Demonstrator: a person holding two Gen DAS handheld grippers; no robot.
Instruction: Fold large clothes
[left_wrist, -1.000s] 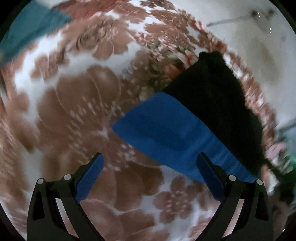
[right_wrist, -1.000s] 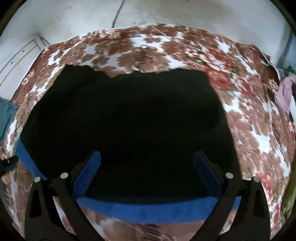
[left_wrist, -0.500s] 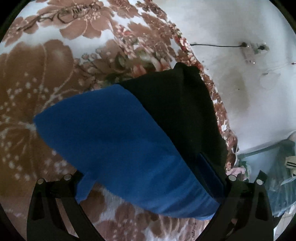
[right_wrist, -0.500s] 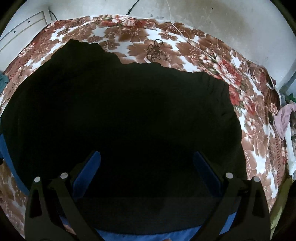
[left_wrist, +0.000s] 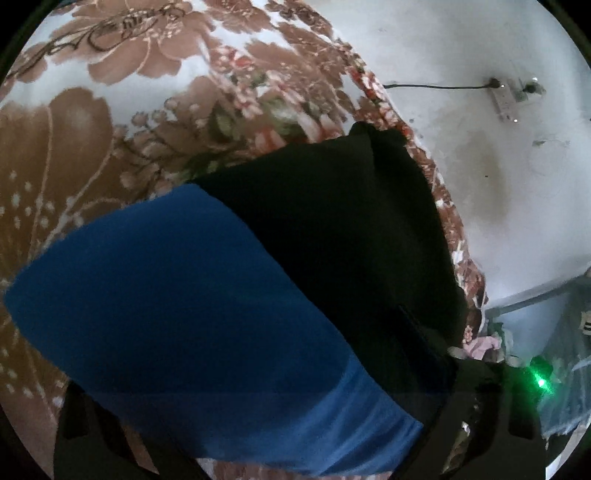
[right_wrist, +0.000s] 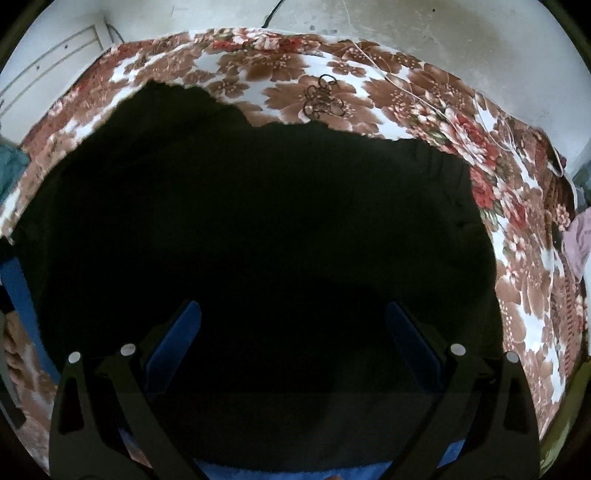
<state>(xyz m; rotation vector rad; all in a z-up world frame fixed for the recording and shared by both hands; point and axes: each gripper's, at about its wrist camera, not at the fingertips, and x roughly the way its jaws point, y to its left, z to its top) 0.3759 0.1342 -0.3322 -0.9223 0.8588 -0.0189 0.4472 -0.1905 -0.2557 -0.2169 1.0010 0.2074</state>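
Note:
A large black garment (right_wrist: 258, 221) with a blue band (right_wrist: 295, 474) along its near edge lies spread on a flowered bedspread (right_wrist: 295, 74). In the left wrist view its blue corner (left_wrist: 184, 314) fills the lower middle, and the black part (left_wrist: 351, 221) runs up to the right. My left gripper (left_wrist: 288, 387) is pushed in at that blue corner. The cloth lies between its jaws and hides both fingers, and the jaws are closing while still wide apart. My right gripper (right_wrist: 293, 310) hangs open just above the black cloth, with nothing between its blue pads.
The bedspread (left_wrist: 110, 147) ends at a pale wall (left_wrist: 480, 184) with a socket and cable (left_wrist: 506, 92). A thin white cord (right_wrist: 424, 99) crosses the bed's far right. Pink cloth (right_wrist: 580, 243) lies at the right edge and teal cloth (right_wrist: 11, 166) at the left.
My left gripper has closed in on the blue corner, which now covers its fingers. The right view has slid further over the black cloth, so less blue band shows.

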